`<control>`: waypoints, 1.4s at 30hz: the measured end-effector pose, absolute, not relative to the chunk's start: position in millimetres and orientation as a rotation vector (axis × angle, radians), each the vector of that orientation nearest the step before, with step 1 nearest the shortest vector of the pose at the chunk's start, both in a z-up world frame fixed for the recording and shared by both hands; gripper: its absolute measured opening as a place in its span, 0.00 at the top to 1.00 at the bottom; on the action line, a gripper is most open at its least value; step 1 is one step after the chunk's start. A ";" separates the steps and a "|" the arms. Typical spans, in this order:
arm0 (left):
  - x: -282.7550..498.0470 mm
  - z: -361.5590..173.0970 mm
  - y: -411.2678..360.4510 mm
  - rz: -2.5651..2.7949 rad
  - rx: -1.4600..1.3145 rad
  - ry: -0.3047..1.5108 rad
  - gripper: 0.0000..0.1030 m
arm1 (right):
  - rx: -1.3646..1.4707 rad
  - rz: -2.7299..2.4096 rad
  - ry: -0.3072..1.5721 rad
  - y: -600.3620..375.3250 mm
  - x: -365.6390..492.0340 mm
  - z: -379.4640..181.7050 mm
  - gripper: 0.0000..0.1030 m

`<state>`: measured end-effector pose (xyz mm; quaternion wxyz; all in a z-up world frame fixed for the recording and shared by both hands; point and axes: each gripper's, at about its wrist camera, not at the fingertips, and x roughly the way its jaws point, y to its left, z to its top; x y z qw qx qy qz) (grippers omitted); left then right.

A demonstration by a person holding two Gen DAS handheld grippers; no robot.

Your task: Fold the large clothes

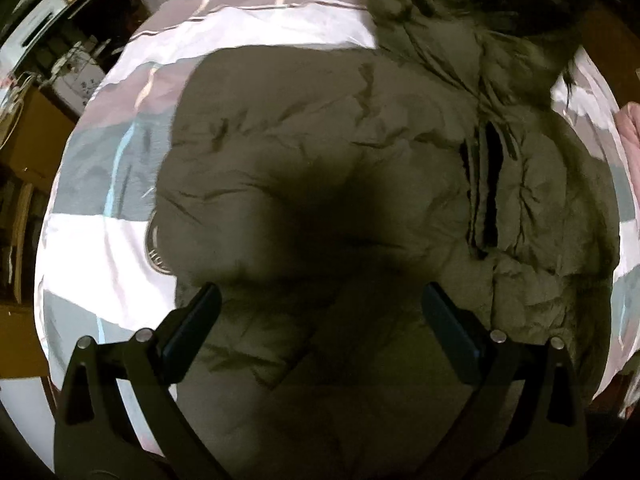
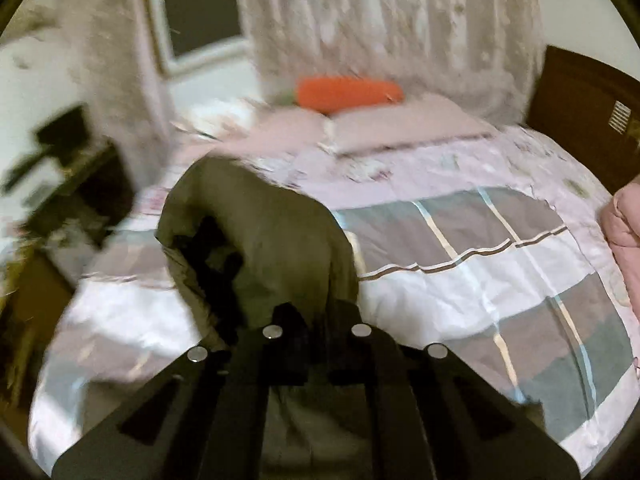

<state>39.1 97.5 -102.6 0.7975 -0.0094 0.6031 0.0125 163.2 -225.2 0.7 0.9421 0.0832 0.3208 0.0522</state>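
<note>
A large olive puffy jacket [image 1: 320,140] lies spread on the bed's patchwork cover [image 1: 100,240], its zipper opening [image 1: 486,188] toward the right and a dark fur-trimmed hood [image 1: 520,12] at the top right. My left gripper [image 1: 320,312] hangs open just above the jacket's lower part, with nothing between its fingers [image 1: 196,320]. In the blurred right wrist view, my right gripper [image 2: 316,314] is shut on a fold of the jacket [image 2: 260,240], which rises lifted in a hump off the cover [image 2: 480,280].
Two pink pillows [image 2: 400,124] and an orange carrot-shaped cushion [image 2: 348,94] lie at the bed's head before a lace curtain [image 2: 380,20]. A pink blanket [image 2: 624,232] sits at the right edge. Dark furniture [image 2: 580,120] and cardboard boxes [image 1: 28,132] flank the bed.
</note>
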 end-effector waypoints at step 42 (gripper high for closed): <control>73.6 -128.5 62.6 -0.179 -0.372 1.304 0.77 | 0.981 0.244 1.100 -277.4 47.9 -144.7 0.14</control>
